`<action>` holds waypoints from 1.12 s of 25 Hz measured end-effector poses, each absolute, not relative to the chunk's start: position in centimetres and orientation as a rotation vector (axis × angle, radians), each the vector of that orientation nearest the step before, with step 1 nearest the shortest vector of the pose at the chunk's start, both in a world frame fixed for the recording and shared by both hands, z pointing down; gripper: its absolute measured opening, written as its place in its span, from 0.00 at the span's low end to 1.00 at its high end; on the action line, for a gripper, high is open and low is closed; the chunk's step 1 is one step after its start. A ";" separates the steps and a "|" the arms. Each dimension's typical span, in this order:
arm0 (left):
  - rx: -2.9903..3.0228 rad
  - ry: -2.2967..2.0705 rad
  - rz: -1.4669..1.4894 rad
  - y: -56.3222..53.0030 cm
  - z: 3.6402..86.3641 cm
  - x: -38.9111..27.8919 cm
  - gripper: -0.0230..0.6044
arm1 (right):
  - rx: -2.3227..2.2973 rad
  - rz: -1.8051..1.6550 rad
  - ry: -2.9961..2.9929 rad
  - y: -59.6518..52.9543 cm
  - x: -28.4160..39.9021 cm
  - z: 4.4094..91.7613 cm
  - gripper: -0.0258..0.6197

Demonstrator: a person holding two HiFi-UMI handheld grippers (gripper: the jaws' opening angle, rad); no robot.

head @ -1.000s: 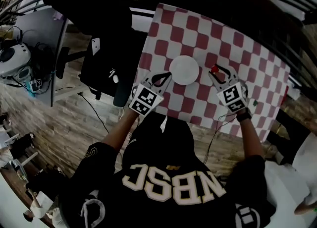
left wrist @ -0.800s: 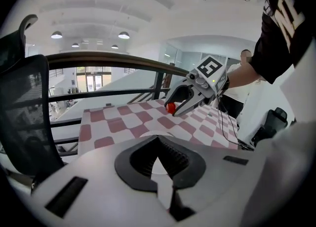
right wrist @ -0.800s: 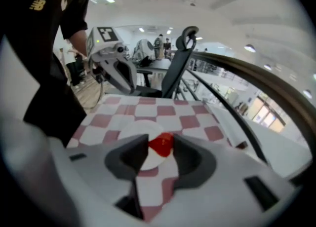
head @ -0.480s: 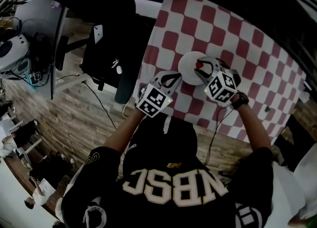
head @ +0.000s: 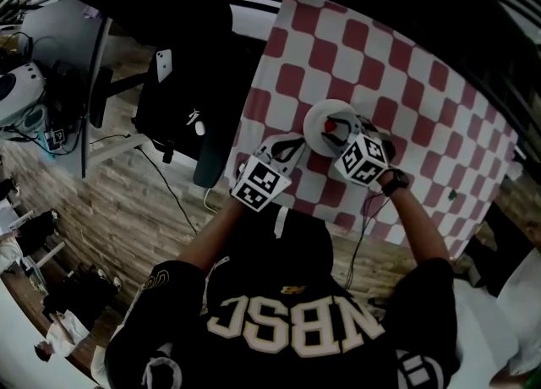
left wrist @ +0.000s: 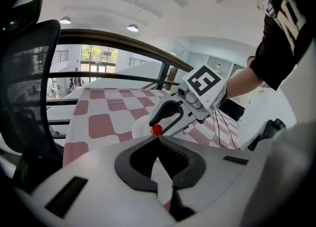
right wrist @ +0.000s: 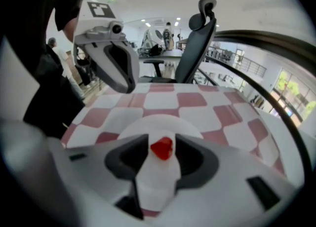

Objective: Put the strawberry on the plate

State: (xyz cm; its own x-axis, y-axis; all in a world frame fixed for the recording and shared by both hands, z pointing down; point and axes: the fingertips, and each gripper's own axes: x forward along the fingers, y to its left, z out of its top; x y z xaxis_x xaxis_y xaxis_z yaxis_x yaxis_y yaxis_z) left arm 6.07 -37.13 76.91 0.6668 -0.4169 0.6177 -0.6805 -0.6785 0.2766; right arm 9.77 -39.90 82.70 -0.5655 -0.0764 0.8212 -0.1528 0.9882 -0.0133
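Moved above plate (head: 319,112), right hand-held gripper (head: 332,128) pinches strawberry (right wrist: 162,148); left hand-held gripper (head: 296,141) closed; shirt (head: 254,353): NBSC.

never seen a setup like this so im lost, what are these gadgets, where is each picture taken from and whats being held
There is no robot here. A person stands at a table covered with a red and white checked cloth and holds a hand-held gripper in each hand.

The head view comes from a camera on the person's head, looking down. The other two views come from a camera riding on each gripper, looking along its jaws.

On the cloth lies a white plate. The right gripper is shut on a small red strawberry and holds it over the plate. The left gripper is shut and empty, near the plate's edge.
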 end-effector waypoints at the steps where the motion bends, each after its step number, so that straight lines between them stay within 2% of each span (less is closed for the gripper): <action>1: 2.398 -0.849 0.706 -37.2 76.4 6.2 0.05 | 0.164 0.112 -2.186 -39.9 9.6 82.2 0.29; 9: 2.522 -0.896 0.553 -40.7 67.9 6.9 0.05 | 0.472 0.099 -2.239 -42.6 11.1 72.3 0.29; 16: 2.612 -1.072 0.298 -42.8 56.7 6.2 0.05 | 1.217 0.251 -2.409 -44.3 14.9 56.1 0.28; 21: 2.718 -1.199 0.150 -43.6 49.1 6.2 0.05 | 1.655 0.161 -2.461 -42.6 18.1 47.2 0.18; 28: 2.774 -1.254 0.049 -39.8 44.2 6.0 0.05 | 1.969 0.132 -2.436 -36.7 20.0 42.9 0.07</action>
State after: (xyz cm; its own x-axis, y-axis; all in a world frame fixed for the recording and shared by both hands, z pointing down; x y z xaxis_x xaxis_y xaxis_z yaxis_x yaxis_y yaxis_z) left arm 5.99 -39.83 44.20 0.6612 -0.7470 0.0693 -0.7502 -0.6569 0.0754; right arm 19.96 -36.70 42.92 -0.2111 -0.9758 0.0575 -0.9763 0.2076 -0.0614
